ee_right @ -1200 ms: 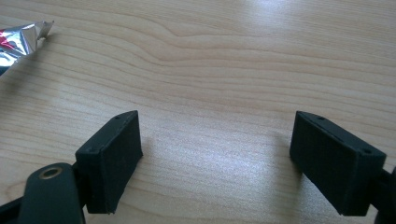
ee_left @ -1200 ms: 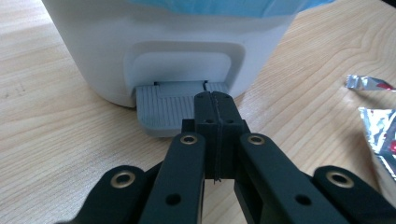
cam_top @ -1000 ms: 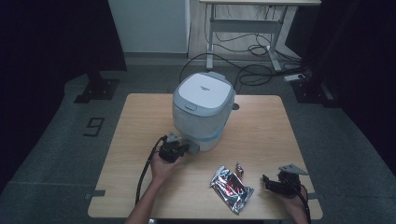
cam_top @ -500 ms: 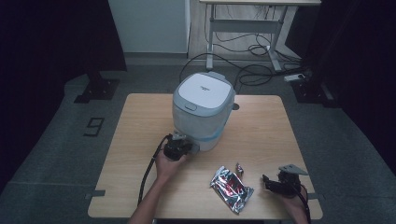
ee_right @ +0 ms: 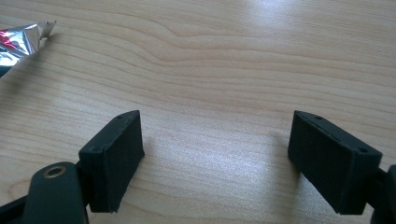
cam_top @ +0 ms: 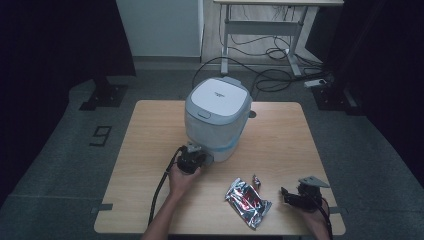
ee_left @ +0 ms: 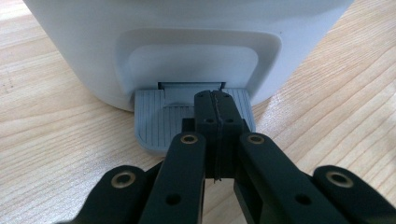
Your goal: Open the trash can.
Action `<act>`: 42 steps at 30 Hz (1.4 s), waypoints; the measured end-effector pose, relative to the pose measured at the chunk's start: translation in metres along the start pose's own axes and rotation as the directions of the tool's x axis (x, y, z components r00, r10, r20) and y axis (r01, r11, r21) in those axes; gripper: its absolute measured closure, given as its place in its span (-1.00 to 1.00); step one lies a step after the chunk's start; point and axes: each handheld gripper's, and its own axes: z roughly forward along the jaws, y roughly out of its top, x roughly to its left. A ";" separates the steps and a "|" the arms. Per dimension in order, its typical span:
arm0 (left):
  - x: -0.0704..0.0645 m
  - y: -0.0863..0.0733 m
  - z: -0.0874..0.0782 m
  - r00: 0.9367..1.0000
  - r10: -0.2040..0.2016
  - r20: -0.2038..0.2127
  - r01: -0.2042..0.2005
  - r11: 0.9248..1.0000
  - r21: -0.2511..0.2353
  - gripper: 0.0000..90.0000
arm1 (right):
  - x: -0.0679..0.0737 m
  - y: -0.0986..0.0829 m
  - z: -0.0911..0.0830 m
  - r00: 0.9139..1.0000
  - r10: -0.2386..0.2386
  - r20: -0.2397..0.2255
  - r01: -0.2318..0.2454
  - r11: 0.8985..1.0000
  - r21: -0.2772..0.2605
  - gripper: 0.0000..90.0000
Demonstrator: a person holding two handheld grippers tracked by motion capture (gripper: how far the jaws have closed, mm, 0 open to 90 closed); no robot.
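Note:
A white bin (cam_top: pixel 217 112) with a pale blue lid stands mid-table; its base (ee_left: pixel 187 28) fills the top of the left gripper view. A grey ribbed pedal (ee_left: pixel 159 121) juts from a recess at its foot. My left gripper (cam_top: pixel 205 159) is shut, its joined tips (ee_left: pixel 216 100) lying over the pedal's middle; whether they press on it I cannot tell. A crumpled silver-and-red foil packet (cam_top: pixel 247 200) lies near the front edge, its corner (ee_right: pixel 23 39) at the upper left of the right gripper view. To its right my right gripper (cam_top: pixel 286 194) stands open (ee_right: pixel 215 154) over bare wood.
The wooden table (cam_top: pixel 280 135) has bare room left and right of the bin. A small scrap (cam_top: pixel 256 180) lies just beyond the packet. Past the table's far edge cables trail on the floor (cam_top: pixel 270 80) under a desk frame. A black cable (cam_top: pixel 160 192) trails from the left gripper.
My left gripper has crept a little to the right, closer to the bin's foot. The right gripper and the foil packet have stayed put.

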 end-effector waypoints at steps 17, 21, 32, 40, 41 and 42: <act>-0.001 0.000 0.001 1.000 -0.008 -0.011 0.009 1.000 0.013 1.00 | 0.000 0.000 0.000 1.000 -0.001 0.000 0.001 1.000 -0.001 -0.60; -0.002 0.000 0.002 1.000 0.002 -0.020 -0.001 1.000 0.024 1.00 | 0.000 0.000 0.000 1.000 -0.001 -0.001 0.001 1.000 -0.001 -0.60; -0.002 -0.004 0.008 1.000 0.002 -0.023 -0.001 0.998 0.058 1.00 | 0.000 0.000 0.000 1.000 -0.002 -0.001 0.002 1.000 -0.001 -0.60; -0.001 -0.005 0.008 1.000 -0.004 -0.019 0.005 0.999 0.054 1.00 | 0.000 0.000 0.000 1.000 -0.002 -0.001 0.002 1.000 -0.001 -0.60; -0.001 -0.005 0.008 1.000 -0.004 -0.018 0.005 0.999 0.054 1.00 | 0.000 0.000 0.000 1.000 -0.002 -0.001 0.002 1.000 -0.001 -0.60; -0.001 -0.005 0.008 1.000 -0.004 -0.018 0.005 0.999 0.054 1.00 | 0.000 0.000 0.000 1.000 -0.002 -0.001 0.002 1.000 -0.001 -0.60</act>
